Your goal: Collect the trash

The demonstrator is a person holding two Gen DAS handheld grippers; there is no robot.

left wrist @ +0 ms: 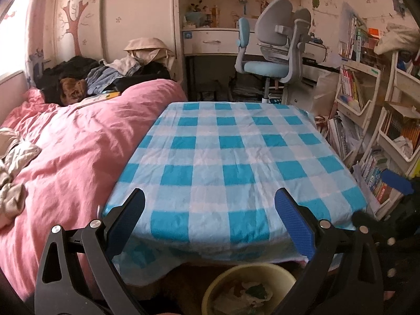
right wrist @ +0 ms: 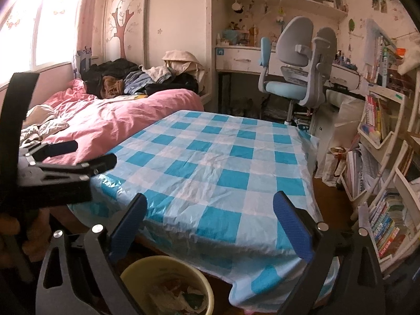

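A yellow-green trash bin (left wrist: 248, 286) with crumpled paper and wrappers inside stands on the floor at the near edge of a table covered with a blue-and-white checked cloth (left wrist: 225, 157). My left gripper (left wrist: 210, 204) is open and empty, held above the bin and the table's near edge. In the right wrist view the bin (right wrist: 168, 286) sits at the bottom left, below the open, empty right gripper (right wrist: 210, 207). The left gripper (right wrist: 68, 157) also shows there at the left, over the corner of the checked cloth (right wrist: 223, 168). No loose trash shows on the cloth.
A bed with a pink duvet (left wrist: 68, 155) and piled clothes (left wrist: 105, 73) lies left of the table. A grey-and-blue desk chair (left wrist: 273, 50) and a desk stand behind. White bookshelves (left wrist: 367, 120) full of books line the right side.
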